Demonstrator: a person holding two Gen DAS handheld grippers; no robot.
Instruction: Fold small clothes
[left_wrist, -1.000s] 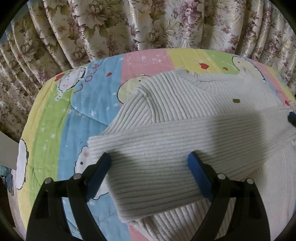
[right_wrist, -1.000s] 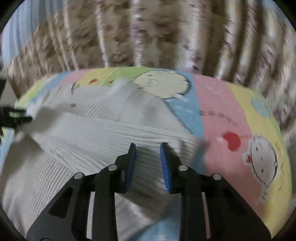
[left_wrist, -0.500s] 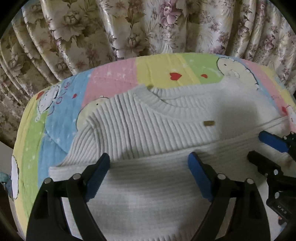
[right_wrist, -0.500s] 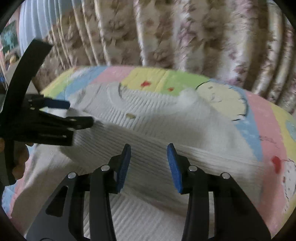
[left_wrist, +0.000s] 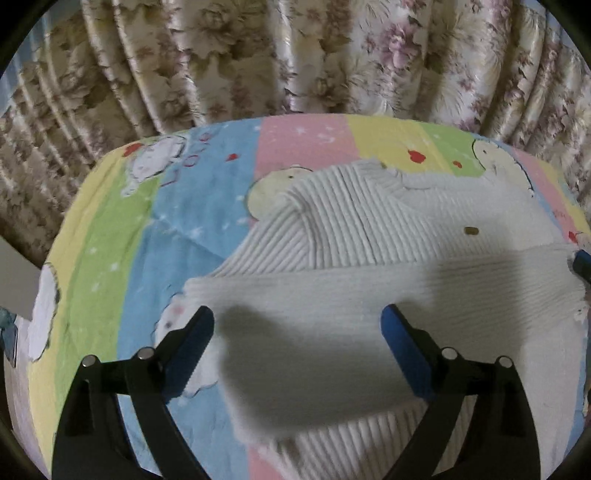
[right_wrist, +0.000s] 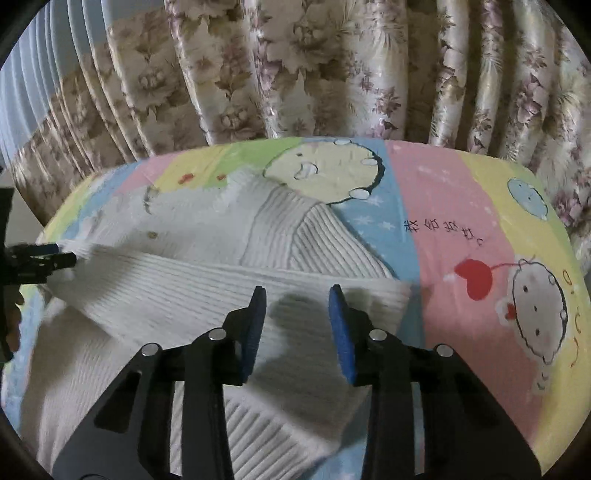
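A white ribbed sweater (left_wrist: 369, 240) lies flat on the bed, neck toward the curtain. One sleeve (left_wrist: 332, 295) is folded across its body. My left gripper (left_wrist: 297, 326) hovers over that sleeve, open wide, its pads apart from the knit. In the right wrist view the same sweater (right_wrist: 207, 229) shows, with the sleeve (right_wrist: 177, 284) across it. My right gripper (right_wrist: 298, 301) is open above the sleeve near the right side, gripping nothing. The left gripper (right_wrist: 48, 256) shows at the left edge by the sleeve's end. A small brown tag (left_wrist: 471, 231) sits on the chest.
A pastel cartoon bedspread (left_wrist: 207, 206) covers the bed, with bare cloth left of the sweater and more bedspread (right_wrist: 461, 221) to its right. Flowered curtains (left_wrist: 295, 55) hang right behind the far edge. A person's hand (right_wrist: 14, 317) is at the left edge.
The right gripper's jaws widened from nearly shut. Both views swung toward the sweater's middle half a second ago and are back near where they began. The sleeve has stayed across the body.
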